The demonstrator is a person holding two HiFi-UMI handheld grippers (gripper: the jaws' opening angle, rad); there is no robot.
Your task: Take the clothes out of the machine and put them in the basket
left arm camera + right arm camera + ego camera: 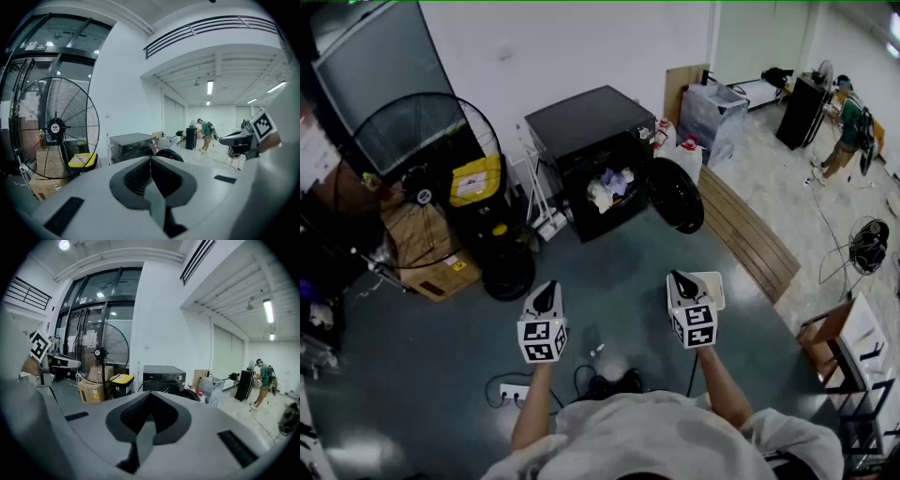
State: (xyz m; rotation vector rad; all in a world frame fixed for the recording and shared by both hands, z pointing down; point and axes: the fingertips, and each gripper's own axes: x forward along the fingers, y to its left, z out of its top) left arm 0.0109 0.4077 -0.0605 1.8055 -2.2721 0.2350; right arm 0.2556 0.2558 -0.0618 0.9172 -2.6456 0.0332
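Head view had both of my grippers low in front of me, over the dark floor. The left gripper [546,289] and the right gripper [679,278] each had its jaws pressed together with nothing between them, and neither touched anything. Just beside the right one, partly hidden behind it, lay a white tray-like thing, which I took to be the basket [712,291]. Well beyond, against the white wall, stood the black machine [586,122] with its round door [675,195] swung open to the right. The clothes [607,187] sat in the open drum, a pale crumpled heap with a bluish piece on top. I judged them soft, limp and light, perhaps clinging together if damp, so one pinch might drag several out at once. A raised fold near the front of the heap looked the best place to take hold. The jaws would need opening wide first and closing well into the cloth, since a shallow nip on thin fabric could slip.
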